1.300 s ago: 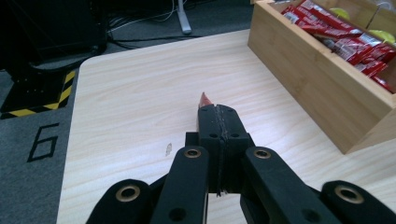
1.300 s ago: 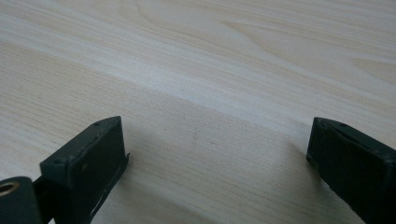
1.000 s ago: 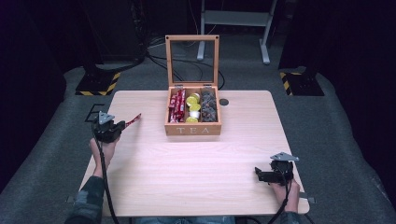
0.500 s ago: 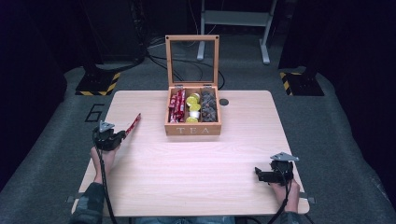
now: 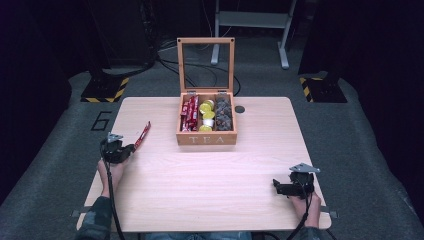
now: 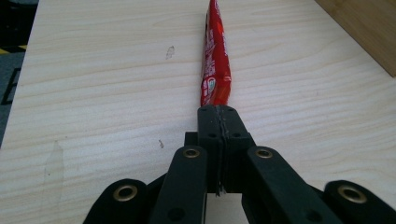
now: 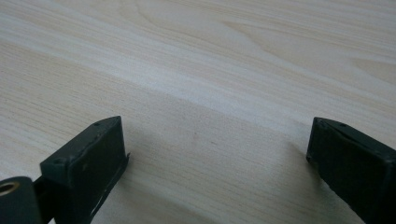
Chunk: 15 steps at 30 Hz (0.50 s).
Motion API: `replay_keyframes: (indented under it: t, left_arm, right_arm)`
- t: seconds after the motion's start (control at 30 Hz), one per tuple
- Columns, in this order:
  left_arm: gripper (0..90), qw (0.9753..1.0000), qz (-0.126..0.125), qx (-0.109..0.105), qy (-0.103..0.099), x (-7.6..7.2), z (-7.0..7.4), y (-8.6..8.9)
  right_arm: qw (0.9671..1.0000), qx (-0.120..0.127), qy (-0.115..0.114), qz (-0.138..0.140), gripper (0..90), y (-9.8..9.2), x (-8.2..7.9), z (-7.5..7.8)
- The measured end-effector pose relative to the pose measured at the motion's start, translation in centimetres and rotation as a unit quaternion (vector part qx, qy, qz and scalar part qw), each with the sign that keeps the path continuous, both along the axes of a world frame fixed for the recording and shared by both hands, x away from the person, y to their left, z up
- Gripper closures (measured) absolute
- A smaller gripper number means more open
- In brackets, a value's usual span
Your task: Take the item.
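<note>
A long red sachet [image 5: 142, 136] [image 6: 215, 60] sticks out from my left gripper [image 5: 129, 148] [image 6: 218, 112], whose jaws are shut on its near end, low over the table's left side. The wooden tea box [image 5: 206, 139] stands open at the table's middle back, lid upright, with red sachets [image 5: 189, 113], yellow-lidded cups [image 5: 206, 114] and dark packets [image 5: 223, 114] in its three compartments. At the near right, my right gripper [image 5: 276, 187] [image 7: 217, 154] rests low over bare wood, jaws wide open with nothing between them.
The light wooden table [image 5: 210, 190] sits on a grey floor. A small dark disc [image 5: 240, 109] lies right of the box. A corner of the tea box [image 6: 364, 32] shows at the upper right of the left gripper view.
My left gripper has drawn back toward the near left edge of the table, carrying the red sachet with it. The right gripper has stayed still.
</note>
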State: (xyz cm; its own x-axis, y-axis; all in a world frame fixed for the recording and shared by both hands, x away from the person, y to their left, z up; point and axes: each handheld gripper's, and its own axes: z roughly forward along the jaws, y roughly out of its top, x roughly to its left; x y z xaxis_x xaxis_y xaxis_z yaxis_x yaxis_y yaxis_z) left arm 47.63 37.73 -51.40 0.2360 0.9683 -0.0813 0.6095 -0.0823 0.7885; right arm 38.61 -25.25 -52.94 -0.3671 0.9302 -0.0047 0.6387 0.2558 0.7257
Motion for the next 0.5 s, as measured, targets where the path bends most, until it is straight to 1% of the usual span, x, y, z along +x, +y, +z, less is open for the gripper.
replay_keyframes:
  t: [0.17, 0.27, 0.3, 0.37, 0.4, 0.5]
  left_arm:
    - [87.6, 1.0000, -0.002, 0.005, 0.003, 0.00, 0.06, -0.03]
    - [85.3, 0.9999, -0.002, 0.008, 0.007, 0.04, -0.06, -0.04]
    - [83.6, 0.9999, -0.005, 0.005, 0.013, 0.03, -0.05, 0.03]
    - [81.6, 0.9999, -0.008, 0.001, 0.014, -0.01, -0.04, 0.08]
    - [79.7, 0.9998, -0.010, -0.001, 0.015, -0.04, 0.01, 0.06]
    - [69.1, 0.9997, -0.016, 0.000, 0.019, -0.14, 0.32, -0.09]
  right_arm:
    - [1.0000, 0.000, 0.000, 0.000, 3.7, 0.00, 0.00, 0.00]
    - [1.0000, 0.000, 0.000, 0.000, 3.7, 0.00, 0.00, 0.00]
    - [1.0000, 0.000, 0.000, 0.000, 3.7, 0.00, 0.00, 0.00]
    - [1.0000, 0.000, 0.000, 0.000, 3.7, 0.00, 0.00, 0.00]
    - [1.0000, 0.000, 0.000, 0.000, 3.7, 0.00, 0.00, 0.00]
    - [1.0000, 0.000, 0.000, 0.000, 3.7, 0.00, 0.00, 0.00]
